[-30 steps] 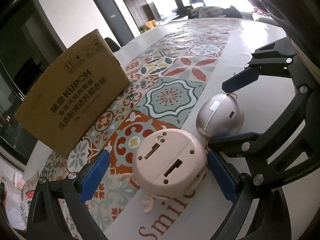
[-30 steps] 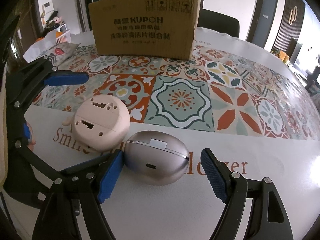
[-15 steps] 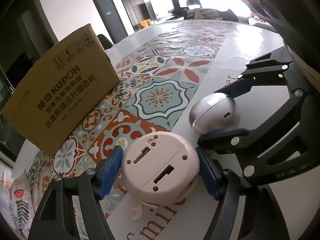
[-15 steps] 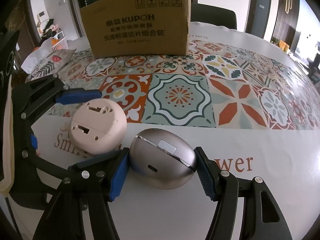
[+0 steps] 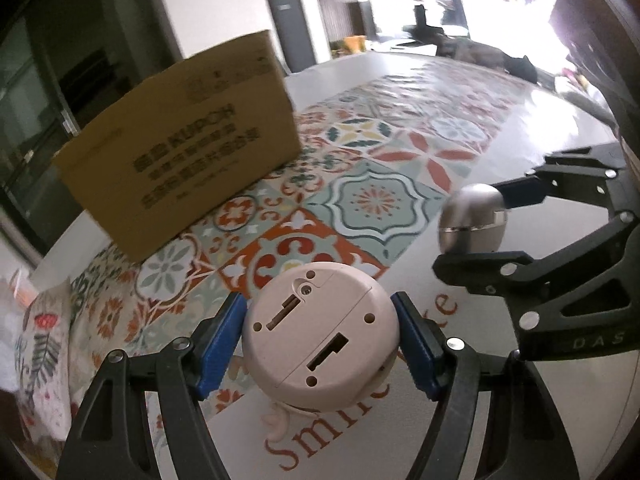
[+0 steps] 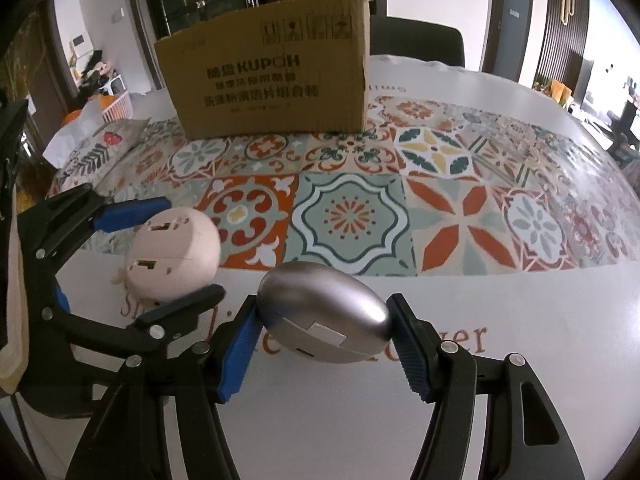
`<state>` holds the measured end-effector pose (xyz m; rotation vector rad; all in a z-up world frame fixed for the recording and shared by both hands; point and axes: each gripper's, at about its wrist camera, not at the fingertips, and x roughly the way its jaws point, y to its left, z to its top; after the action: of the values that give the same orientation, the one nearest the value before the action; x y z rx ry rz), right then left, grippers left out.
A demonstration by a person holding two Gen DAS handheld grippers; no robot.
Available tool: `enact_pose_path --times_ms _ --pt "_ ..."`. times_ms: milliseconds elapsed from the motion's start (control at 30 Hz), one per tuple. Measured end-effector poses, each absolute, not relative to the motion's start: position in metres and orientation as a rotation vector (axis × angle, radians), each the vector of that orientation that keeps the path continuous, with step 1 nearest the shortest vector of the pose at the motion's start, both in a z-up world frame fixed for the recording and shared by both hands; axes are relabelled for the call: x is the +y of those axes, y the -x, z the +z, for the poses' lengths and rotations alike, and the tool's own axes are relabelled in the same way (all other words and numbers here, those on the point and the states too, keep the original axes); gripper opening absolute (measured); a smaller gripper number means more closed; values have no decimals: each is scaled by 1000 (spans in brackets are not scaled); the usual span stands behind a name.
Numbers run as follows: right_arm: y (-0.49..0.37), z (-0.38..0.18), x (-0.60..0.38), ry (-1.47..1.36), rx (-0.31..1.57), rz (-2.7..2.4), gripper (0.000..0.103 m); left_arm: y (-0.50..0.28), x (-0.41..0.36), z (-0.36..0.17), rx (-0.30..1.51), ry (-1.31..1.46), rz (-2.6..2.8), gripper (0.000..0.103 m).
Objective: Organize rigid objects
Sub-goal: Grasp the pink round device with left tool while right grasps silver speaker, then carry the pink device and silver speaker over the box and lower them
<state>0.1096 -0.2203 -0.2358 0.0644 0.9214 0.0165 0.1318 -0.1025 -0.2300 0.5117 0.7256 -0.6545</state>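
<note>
A round pink gadget (image 5: 320, 336) lies with its underside up, and my left gripper (image 5: 320, 344) is shut on it, blue pads pressing both sides. The same pink gadget (image 6: 174, 252) shows in the right wrist view between the left gripper's fingers (image 6: 132, 212). A silver egg-shaped case (image 6: 324, 316) is clamped between the blue pads of my right gripper (image 6: 324, 344), tilted with its seam turned downward. The silver case (image 5: 472, 220) appears in the left wrist view too, held by the right gripper's fingers (image 5: 520, 192). Both objects look slightly raised off the tablecloth.
An open brown cardboard box (image 6: 272, 76) stands at the far side of the patterned tablecloth (image 6: 348, 216). A floral pouch (image 6: 100, 148) lies at the far left near the table edge. A dark chair back (image 6: 416, 40) rises behind the box.
Both grippers closed from wide open onto their objects, the left on the pink gadget and the right on the silver case. Both wrists then rolled, tilting the silver case.
</note>
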Motion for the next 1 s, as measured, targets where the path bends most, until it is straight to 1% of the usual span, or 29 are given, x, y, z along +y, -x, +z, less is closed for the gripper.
enact_pose_path --times_ms 200,367,1000 --pt "-115 -219 -222 -65 898 8 64 -137 -90 -211 733 -416 -566 73" --pt "-118 -203 -221 -64 874 13 64 -139 -81 -188 704 -363 -509 73" --pt "-123 -103 -213 -72 661 7 64 -142 -51 -88 568 -203 -321 73"
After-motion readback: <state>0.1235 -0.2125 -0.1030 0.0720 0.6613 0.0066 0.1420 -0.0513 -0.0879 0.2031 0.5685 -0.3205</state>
